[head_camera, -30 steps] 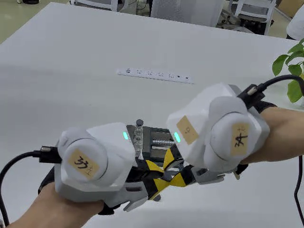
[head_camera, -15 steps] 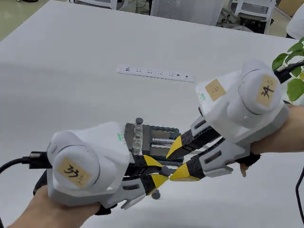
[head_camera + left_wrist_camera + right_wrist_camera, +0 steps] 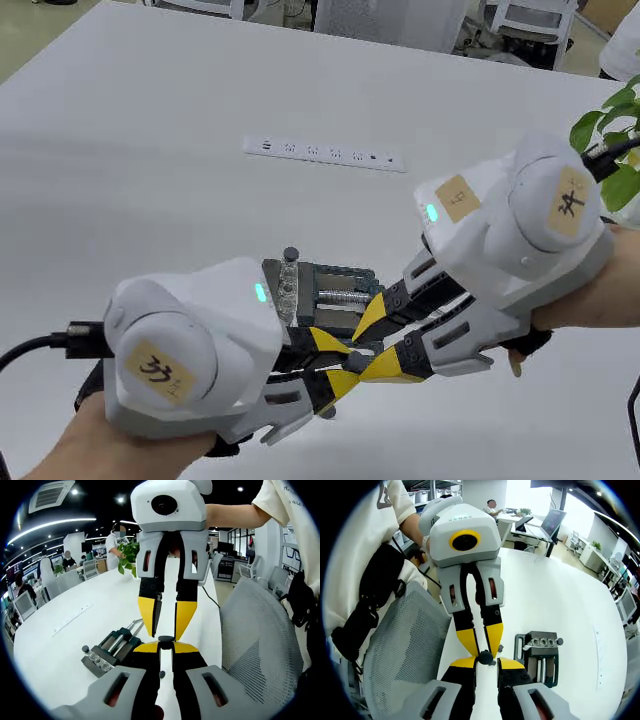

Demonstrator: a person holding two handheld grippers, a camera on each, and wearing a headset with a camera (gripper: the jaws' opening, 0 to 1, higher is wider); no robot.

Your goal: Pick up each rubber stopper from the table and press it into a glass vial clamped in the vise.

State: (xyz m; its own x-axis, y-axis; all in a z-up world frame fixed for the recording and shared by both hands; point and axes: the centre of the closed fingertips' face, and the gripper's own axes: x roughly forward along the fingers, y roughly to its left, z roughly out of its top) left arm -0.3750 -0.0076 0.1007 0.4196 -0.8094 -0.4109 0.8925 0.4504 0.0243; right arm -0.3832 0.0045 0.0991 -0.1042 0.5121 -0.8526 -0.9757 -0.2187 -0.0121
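left tool (image 3: 164, 647) clamped on a dark rubber stopper (image 3: 485, 656) near the vise (image 3: 335, 288), right tool (image 3: 488, 664) jaws apart either side of it (contact unclear), glass vials (image 3: 288, 285) upright in the vise, spare stopper (image 3: 291, 254) on the bench (image 3: 150, 150) just beside the vise

right claw (image 3: 360, 355) drawn in closer to left claw (image 3: 165, 648); tips now flank the rubber stopper (image 3: 165, 640)
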